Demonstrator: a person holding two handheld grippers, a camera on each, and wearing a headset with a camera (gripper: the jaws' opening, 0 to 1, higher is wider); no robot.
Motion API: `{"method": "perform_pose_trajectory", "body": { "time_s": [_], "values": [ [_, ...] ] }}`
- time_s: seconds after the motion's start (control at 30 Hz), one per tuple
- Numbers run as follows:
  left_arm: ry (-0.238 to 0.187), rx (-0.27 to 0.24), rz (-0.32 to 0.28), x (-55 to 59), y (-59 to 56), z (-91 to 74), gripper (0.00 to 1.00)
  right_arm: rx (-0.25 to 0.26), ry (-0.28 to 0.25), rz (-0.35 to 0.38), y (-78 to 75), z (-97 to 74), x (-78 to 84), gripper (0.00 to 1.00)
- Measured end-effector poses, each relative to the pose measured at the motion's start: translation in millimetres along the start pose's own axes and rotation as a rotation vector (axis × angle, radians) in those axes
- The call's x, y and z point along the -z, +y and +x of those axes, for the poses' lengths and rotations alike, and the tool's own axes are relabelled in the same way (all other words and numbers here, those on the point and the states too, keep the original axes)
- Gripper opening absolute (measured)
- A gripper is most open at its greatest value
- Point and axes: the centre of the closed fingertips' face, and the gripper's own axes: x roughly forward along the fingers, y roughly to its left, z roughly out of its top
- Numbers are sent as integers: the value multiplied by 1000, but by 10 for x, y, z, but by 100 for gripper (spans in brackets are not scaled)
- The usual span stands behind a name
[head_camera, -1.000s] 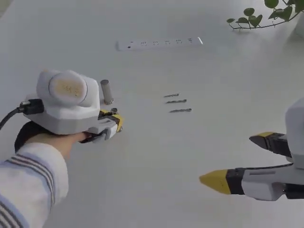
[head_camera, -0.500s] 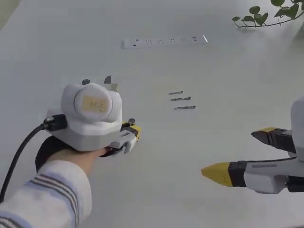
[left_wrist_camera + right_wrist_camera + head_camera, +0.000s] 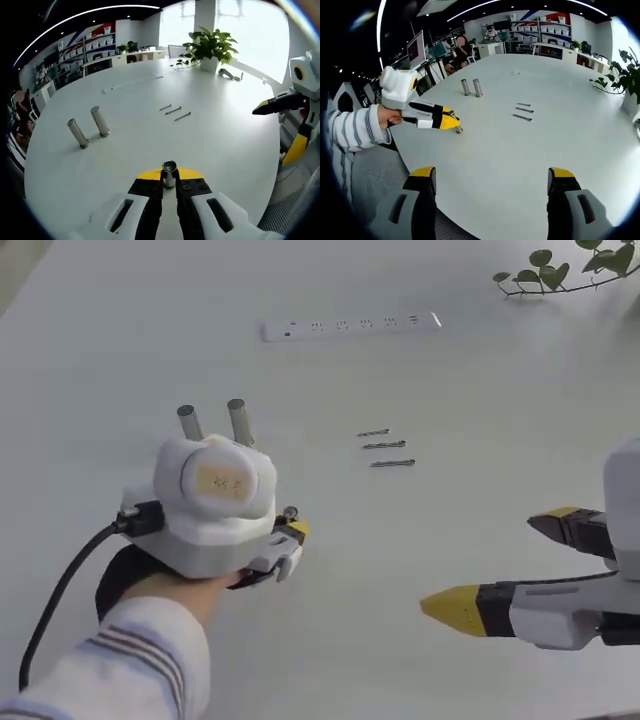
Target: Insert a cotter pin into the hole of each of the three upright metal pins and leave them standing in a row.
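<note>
1. Left gripper (image 3: 169, 183): I see its fingers pinching the held pin (image 3: 169, 167). This metal pin is roughly upright, toward the counter's (image 3: 450, 390) near-left edge. I cannot tell whether its foot touches the counter.
2. Right gripper (image 3: 478, 565): its fingers are spread wide with nothing between them. It hovers over the near-right part of the counter, well apart from the left gripper.
3. Standing pins: the first standing pin (image 3: 188, 422) and the second standing pin (image 3: 240, 420) stand upright, just beside each other but apart. They are farther from the near edge than the left gripper.
4. Cotter pins (image 3: 385, 445): three lie flat in a short column at mid-counter, each parallel to the next and none touching.
5. Power strip (image 3: 352, 326): it lies flat toward the far edge.
6. Potted plant (image 3: 209, 47): it stands at the far-right edge.
</note>
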Motion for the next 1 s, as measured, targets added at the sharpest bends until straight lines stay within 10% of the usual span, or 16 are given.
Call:
{"method": "perform_pose_trajectory", "body": {
  "time_s": [1.0],
  "values": [
    [-16,-13,-22,68,-33,-55,6,0,-9,0,26,-4,15,98]
  ]
}}
